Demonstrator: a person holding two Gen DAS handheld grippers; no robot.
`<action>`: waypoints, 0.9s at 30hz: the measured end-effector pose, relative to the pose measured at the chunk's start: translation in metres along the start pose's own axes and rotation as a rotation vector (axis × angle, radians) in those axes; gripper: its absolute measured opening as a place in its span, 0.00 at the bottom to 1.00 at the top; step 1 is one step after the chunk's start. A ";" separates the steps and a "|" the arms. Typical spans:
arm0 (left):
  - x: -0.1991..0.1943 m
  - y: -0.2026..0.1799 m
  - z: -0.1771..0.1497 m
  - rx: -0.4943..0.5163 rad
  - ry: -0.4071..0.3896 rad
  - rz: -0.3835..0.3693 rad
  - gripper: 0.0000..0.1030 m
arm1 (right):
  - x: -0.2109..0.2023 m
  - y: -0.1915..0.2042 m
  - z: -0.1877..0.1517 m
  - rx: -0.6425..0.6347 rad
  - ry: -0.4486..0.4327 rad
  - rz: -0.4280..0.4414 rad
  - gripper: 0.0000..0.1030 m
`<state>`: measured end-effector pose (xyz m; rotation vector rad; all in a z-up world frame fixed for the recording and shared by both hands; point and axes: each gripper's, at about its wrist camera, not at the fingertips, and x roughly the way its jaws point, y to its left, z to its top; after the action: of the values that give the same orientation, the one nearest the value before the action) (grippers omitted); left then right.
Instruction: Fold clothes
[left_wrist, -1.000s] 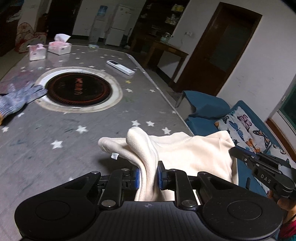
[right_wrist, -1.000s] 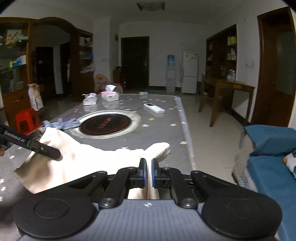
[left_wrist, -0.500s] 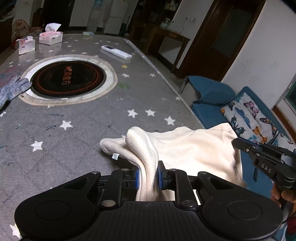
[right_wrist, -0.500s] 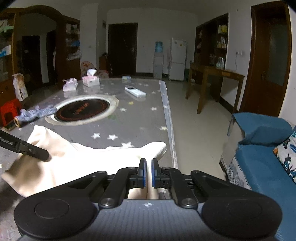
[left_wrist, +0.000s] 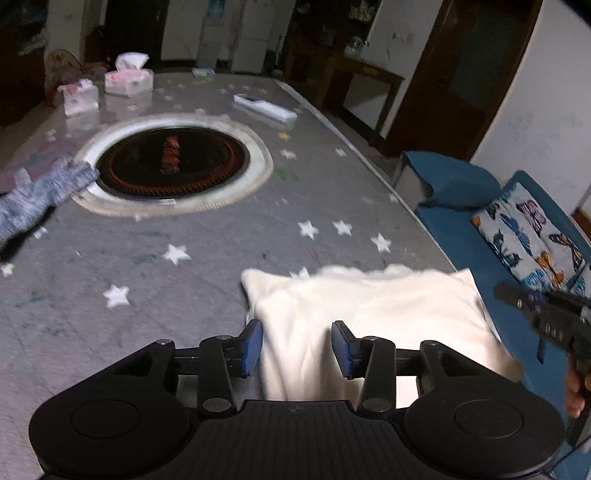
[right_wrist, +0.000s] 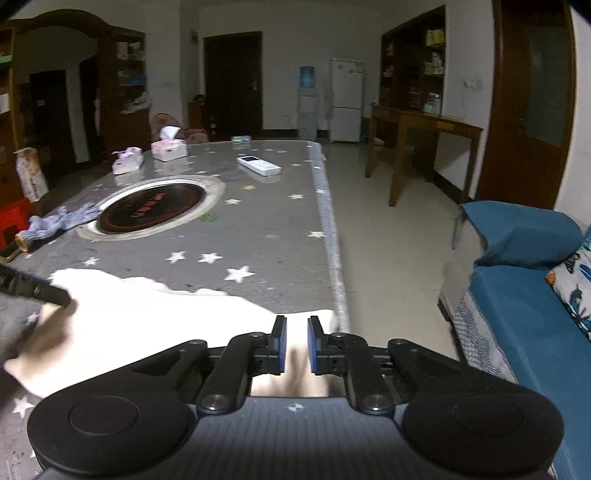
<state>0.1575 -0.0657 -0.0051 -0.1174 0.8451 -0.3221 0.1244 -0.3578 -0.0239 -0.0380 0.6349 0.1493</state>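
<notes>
A cream garment (left_wrist: 369, 306) lies folded at the near right corner of the grey star-patterned table (left_wrist: 207, 236). My left gripper (left_wrist: 297, 341) is open, its blue pads apart on either side of the cloth's near edge. My right gripper (right_wrist: 296, 341) is slightly open, pads a small gap apart over the garment's right end (right_wrist: 155, 317) at the table edge. The right gripper's body (left_wrist: 546, 317) shows at the right of the left wrist view. The left gripper's finger (right_wrist: 33, 290) shows at the left of the right wrist view.
A round inset cooktop (left_wrist: 171, 162) sits mid-table. A grey knit glove (left_wrist: 40, 192) lies to its left. Two tissue boxes (left_wrist: 127, 77) and a white remote (left_wrist: 264, 107) lie farther back. A blue sofa with a butterfly cushion (left_wrist: 532, 236) stands right of the table.
Both grippers have opened and let go of the cream garment. The raised fold that stood between my left pads has dropped flat onto the table.
</notes>
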 end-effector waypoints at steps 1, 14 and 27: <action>-0.003 -0.002 0.002 0.004 -0.015 0.000 0.43 | 0.000 0.003 0.000 -0.004 -0.001 0.013 0.14; 0.033 -0.012 0.003 0.039 0.033 -0.063 0.39 | 0.045 0.025 0.007 0.038 0.052 0.102 0.35; 0.027 -0.011 -0.003 0.046 0.027 -0.050 0.42 | 0.035 0.033 0.004 -0.006 0.040 0.084 0.41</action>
<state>0.1691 -0.0849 -0.0240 -0.0913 0.8623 -0.3908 0.1493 -0.3205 -0.0411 -0.0198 0.6767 0.2321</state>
